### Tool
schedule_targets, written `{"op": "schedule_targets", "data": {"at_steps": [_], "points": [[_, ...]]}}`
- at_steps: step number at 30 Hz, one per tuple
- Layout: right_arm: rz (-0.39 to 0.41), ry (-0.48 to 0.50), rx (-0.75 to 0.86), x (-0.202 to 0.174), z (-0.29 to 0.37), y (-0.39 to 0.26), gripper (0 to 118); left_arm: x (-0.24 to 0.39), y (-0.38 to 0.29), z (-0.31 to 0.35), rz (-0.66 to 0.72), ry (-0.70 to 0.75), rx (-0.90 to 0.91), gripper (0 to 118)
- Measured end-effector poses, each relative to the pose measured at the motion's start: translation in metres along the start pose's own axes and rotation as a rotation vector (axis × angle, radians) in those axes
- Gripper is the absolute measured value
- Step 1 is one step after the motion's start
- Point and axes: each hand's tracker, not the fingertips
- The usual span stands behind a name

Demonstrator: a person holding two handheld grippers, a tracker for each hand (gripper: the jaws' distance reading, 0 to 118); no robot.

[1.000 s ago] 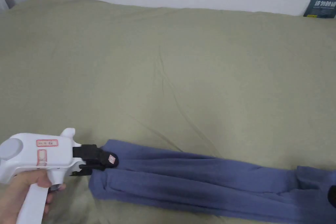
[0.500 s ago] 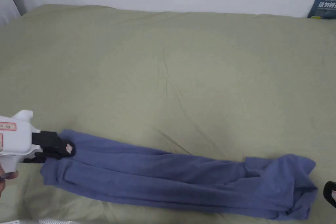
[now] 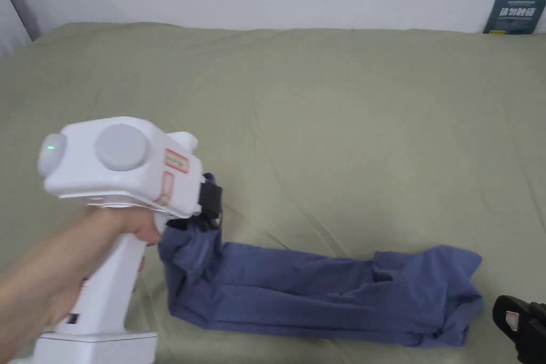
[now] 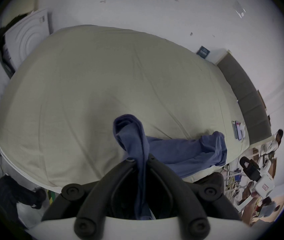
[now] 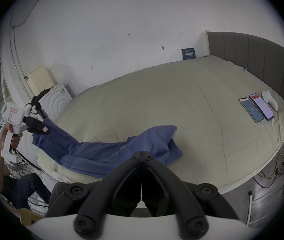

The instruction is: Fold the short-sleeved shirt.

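Observation:
The blue short-sleeved shirt [image 3: 320, 296] lies as a long narrow strip along the near edge of the olive bed [image 3: 320, 114]. My left gripper [image 3: 210, 216] is shut on the strip's left end and holds it lifted off the bed. In the left gripper view the cloth [image 4: 181, 150] runs up between the jaws of that gripper [image 4: 140, 159]. My right gripper [image 3: 512, 320] sits at the lower right, just off the shirt's right end. In the right gripper view its jaws [image 5: 142, 152] meet tip to tip with nothing between them, and the shirt [image 5: 103, 153] lies beyond.
Two phones [image 5: 252, 111] and a white controller [image 5: 269, 101] lie on the bed near the grey headboard [image 5: 259, 58]. A dark sign [image 3: 514, 12] leans on the white wall. A white appliance [image 5: 56, 101] stands past the bed's left end.
My left gripper has lifted the shirt's left end off the bed and carried it rightward, so the strip now looks shorter. The head camera has shifted too.

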Motion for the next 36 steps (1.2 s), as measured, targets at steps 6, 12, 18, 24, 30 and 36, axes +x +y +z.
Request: {"op": "schedule_targets", "data": {"at_steps": [6, 12, 18, 24, 30, 36], "points": [[-0.042, 0.000, 0.004, 0.012, 0.007, -0.006, 1, 0.082, -0.010, -0.082, -0.086, -0.003, -0.073, 5], [-0.072, -0.024, -0.011, 0.023, 0.008, -0.010, 1, 0.125, -0.029, -0.165, -0.058, -0.088, -0.113, 113], [-0.077, -0.041, -0.014, 0.026, 0.010, -0.009, 1, 0.111, -0.032, -0.126, -0.095, -0.120, -0.107, 103], [-0.094, -0.016, -0.023, 0.024, 0.000, -0.011, 1, 0.037, -0.034, -0.063, -0.059, -0.017, 0.074, 0], [-0.107, 0.007, -0.039, 0.015, -0.008, -0.017, 1, 0.003, -0.032, -0.091, -0.001, -0.148, -0.032, 0], [-0.115, -0.003, -0.052, 0.015, -0.002, -0.020, 1, 0.045, -0.047, -0.166, 0.117, -0.423, -0.166, 0]]}}
